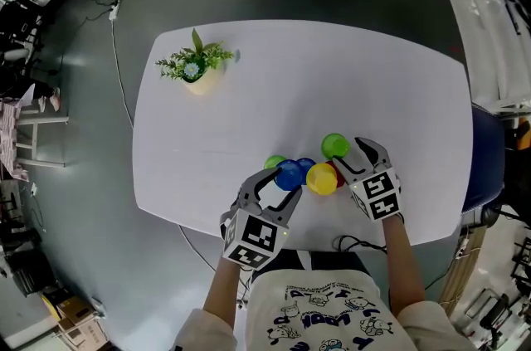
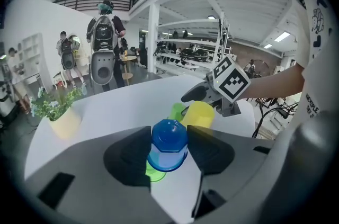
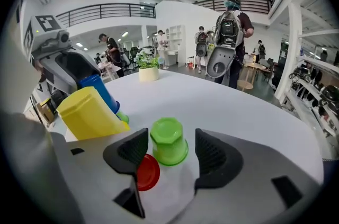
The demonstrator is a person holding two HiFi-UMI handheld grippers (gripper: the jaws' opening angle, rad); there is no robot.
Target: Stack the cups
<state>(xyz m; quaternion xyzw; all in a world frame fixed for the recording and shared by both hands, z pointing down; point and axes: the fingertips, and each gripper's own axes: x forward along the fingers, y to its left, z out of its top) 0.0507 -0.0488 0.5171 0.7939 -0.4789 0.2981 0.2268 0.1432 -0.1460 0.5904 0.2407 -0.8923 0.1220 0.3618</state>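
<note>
**Stacking cups: one cup pinched, one cup framed**

Your left gripper [image 2: 169,137] pinches the blue cup [image 1: 289,173] across its side walls, both pads pressed on. A hold there probably serves to leave the mouth free to drop over another cup. The blue cup points base up and mouth down, its long axis near upright. The rim of a second green cup [image 2: 154,171] shows at its 7 o'clock.

Your right gripper [image 3: 170,139] stands spread around the green cup [image 1: 335,145], not pressing on it. That cup sits mouth down on the table [image 1: 249,92], axis upright.

The cluster lies at the table's 6 o'clock. The green cup is at 1 o'clock of the yellow cup [image 1: 322,179], and the plant [image 1: 197,65] is at the table's 10 o'clock.
</note>
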